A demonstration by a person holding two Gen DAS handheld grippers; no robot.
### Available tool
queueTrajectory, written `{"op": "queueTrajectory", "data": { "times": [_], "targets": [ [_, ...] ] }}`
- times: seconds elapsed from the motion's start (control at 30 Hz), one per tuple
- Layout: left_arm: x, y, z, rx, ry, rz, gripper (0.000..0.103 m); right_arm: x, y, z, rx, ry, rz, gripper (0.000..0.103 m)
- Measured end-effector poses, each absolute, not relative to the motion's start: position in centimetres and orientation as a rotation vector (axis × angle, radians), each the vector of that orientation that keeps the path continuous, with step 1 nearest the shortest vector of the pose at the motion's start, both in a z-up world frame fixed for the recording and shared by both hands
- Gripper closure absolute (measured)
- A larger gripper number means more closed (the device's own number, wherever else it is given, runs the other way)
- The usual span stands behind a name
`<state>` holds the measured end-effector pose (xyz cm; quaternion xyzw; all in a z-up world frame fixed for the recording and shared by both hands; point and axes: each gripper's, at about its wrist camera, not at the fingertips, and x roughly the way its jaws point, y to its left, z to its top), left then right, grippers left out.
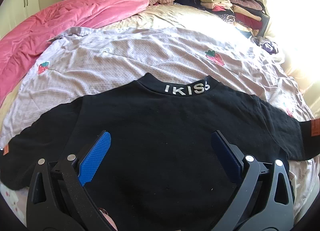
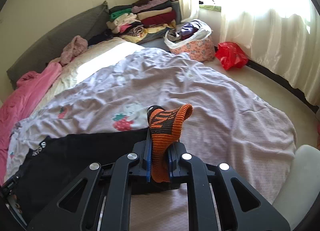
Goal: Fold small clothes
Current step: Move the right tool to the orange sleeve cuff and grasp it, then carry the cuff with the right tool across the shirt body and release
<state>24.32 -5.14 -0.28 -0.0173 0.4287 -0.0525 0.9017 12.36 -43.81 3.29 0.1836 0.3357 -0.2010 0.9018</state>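
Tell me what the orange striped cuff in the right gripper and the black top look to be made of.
Orange striped cuff: ribbed knit, matte, likely stretchy; ridges and black stripes show. Black top: soft matte jersey, probably cotton; fine lint specks, raised white collar lettering.

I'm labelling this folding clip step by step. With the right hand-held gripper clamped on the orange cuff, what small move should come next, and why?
Probably carry the orange striped cuff leftward across the black shirt, folding the sleeve in. The right hand-held gripper is shut on the cuff and has it lifted, while the shirt lies flat, collar away, and the left hand-held gripper hovers open over its middle.
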Motion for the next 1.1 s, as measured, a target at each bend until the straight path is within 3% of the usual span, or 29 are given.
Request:
{"op": "queueTrajectory", "data": {
  "times": [0.3, 0.73, 1.03, 1.1],
  "targets": [
    [24.0, -2.9, 0.6, -0.086, 0.896, -0.147, 0.009, 17.2, -32.8, 7.3, 0.335, 0.656, -0.142, 0.093],
    [23.0, -1.5, 0.6, -0.103, 0.933, -0.259, 0.009, 22.9, -19.2, 8.5, 0.291, 0.682, 0.153, 0.095],
    [22.6, -0.5, -0.1, -0.135, 0.967, -0.324, 0.009, 24.6, -15.0, 8.7, 0.274, 0.685, 0.241, 0.092],
    [22.7, -0.6, -0.3, -0.154, 0.972, -0.344, 0.009, 24.6, -14.8, 8.4, 0.280, 0.690, 0.261, 0.087]
  ]
}}
